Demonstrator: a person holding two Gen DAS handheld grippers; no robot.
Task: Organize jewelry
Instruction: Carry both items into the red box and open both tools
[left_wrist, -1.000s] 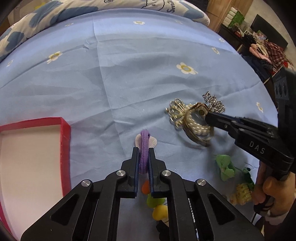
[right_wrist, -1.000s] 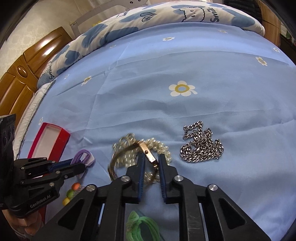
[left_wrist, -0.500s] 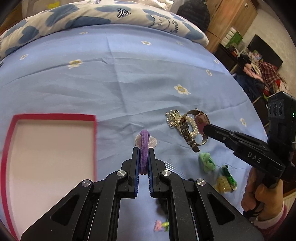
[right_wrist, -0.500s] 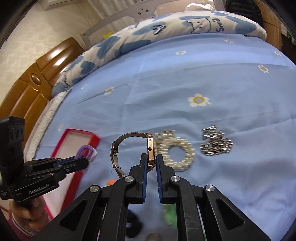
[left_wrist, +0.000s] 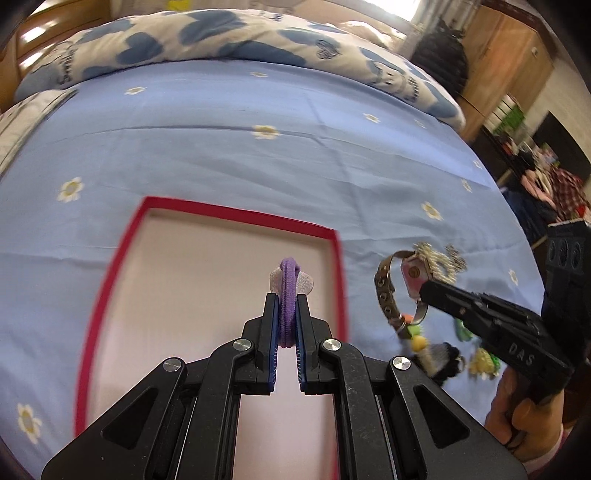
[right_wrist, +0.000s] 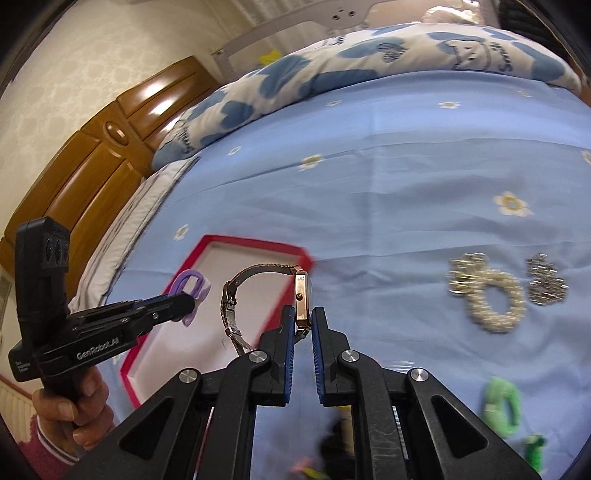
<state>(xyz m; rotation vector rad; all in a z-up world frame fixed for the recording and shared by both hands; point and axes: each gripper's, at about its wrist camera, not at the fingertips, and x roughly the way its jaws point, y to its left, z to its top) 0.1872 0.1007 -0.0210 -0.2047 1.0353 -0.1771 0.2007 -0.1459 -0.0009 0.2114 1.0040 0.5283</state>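
My left gripper is shut on a purple hair tie with a pale bow, held in the air over the red-rimmed tray. The same hair tie shows at the left gripper in the right wrist view. My right gripper is shut on a rose-gold wristwatch with a mesh strap, hanging above the tray's right edge. In the left wrist view the watch hangs at the right gripper, just right of the tray.
On the blue flowered bed sheet lie a pearl bracelet and a silver chain. Green hair ties and other small accessories lie nearer the front. A quilt sits at the back, a wooden headboard at the left.
Both grippers rose and moved left to the tray. The watch was lifted off the pearl bracelet and carried along; the hair tie now hangs over the tray's inside.
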